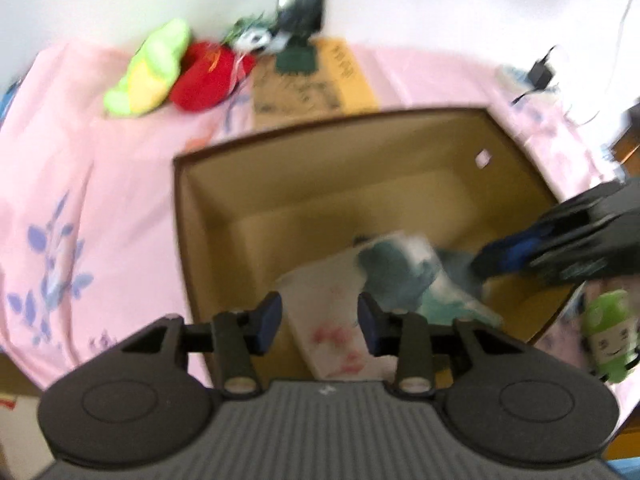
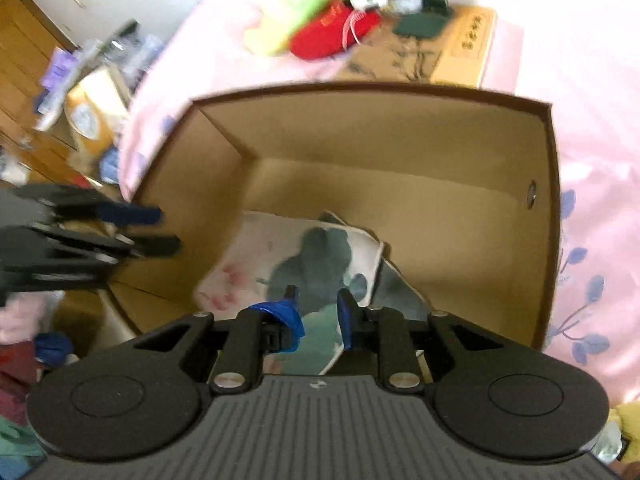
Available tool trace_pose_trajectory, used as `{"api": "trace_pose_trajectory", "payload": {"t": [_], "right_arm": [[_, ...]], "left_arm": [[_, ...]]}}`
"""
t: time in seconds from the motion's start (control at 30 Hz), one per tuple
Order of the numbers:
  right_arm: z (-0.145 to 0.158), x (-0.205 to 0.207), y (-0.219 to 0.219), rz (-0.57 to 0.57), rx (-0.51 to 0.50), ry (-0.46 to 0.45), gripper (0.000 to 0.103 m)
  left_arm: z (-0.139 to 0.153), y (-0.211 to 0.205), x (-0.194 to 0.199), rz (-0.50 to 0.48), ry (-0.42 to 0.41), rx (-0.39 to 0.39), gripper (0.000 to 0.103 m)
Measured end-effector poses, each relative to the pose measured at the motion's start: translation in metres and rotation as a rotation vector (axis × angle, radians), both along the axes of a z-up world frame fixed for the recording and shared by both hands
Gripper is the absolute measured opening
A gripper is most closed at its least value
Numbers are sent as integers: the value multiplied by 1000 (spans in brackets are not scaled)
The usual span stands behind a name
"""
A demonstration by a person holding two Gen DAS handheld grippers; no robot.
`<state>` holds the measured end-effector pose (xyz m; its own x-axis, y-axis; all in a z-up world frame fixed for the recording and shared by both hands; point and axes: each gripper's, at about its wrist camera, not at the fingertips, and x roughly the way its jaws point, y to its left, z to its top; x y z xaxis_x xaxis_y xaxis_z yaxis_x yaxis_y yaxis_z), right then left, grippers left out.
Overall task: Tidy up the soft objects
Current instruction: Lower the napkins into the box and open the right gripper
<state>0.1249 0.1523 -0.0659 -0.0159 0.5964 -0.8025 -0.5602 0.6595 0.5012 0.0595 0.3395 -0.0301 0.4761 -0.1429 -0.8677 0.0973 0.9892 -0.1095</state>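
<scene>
both grippers (image 1: 320, 322) (image 2: 316, 312) parted, empty above boxed cloth (image 2: 280, 256); plush toys (image 1: 148, 68) lie beyond.

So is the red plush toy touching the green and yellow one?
Touching. In the left wrist view the red plush toy presses against the green and yellow one, no gap between them.

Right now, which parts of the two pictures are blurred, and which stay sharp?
Left wrist view: the cardboard box, the cloth inside it and the plush toys are smeared; its own left gripper is sharper. Right wrist view: the far clutter is streaked, the right gripper fairly crisp.
</scene>
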Motion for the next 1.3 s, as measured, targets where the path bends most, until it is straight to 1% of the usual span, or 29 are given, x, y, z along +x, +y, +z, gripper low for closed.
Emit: {"api": "trace_pose_trajectory", "payload": {"t": [0.03, 0.07, 0.17, 0.23, 0.33, 0.43, 0.53, 0.6, 0.67, 0.73, 0.8, 0.87, 0.93, 1.07, 1.1, 1.17, 1.23, 1.3], "right_arm": [[-3, 0, 6, 8, -20, 10, 3], [-7, 1, 13, 24, -48, 28, 3], [-19, 2, 29, 92, -133, 83, 3], [-28, 4, 34, 117, -188, 126, 3], [-43, 7, 38, 122, -230, 179, 4], [-51, 14, 38, 84, -249, 175, 4], [-55, 22, 37, 40, -246, 163, 4], [-55, 26, 37, 36, -236, 173, 4], [-56, 27, 36, 29, -245, 182, 4], [-57, 32, 35, 14, -251, 207, 3], [-59, 40, 32, -23, -248, 248, 3], [-60, 49, 28, -83, -238, 270, 2], [-58, 57, 25, -123, -227, 254, 2], [-53, 65, 19, -194, -182, 180, 2], [-52, 65, 18, -209, -189, 161, 3], [-50, 67, 11, -230, -172, 163, 3], [-42, 63, 3, -209, -141, 161, 3], [-34, 59, 1, -149, -133, 171, 4]], "left_arm": [[3, -2, 3, -15, -10, -27, 36], [2, -5, 7, -30, -1, -52, 36], [-15, -23, 21, -90, 81, -87, 36], [-29, -32, 30, -118, 144, -79, 36], [-51, -34, 44, -115, 236, -92, 36], [-74, -34, 56, -85, 337, -73, 36], [-89, -34, 68, -68, 393, -62, 36], [-93, -32, 76, -50, 413, -70, 39], [-93, -34, 85, -42, 417, -61, 43], [-93, -36, 95, -37, 423, -58, 43], [-92, -39, 103, -38, 409, -38, 43], [-92, -42, 109, -35, 388, -16, 43], [-91, -43, 115, -32, 366, 3, 43], [-90, -47, 120, -40, 313, 42, 43], [-89, -47, 121, -37, 301, 46, 43], [-88, -43, 121, -23, 290, 38, 43], [-81, -39, 116, -22, 259, 45, 43], [-75, -27, 114, -30, 237, 45, 43]]}}
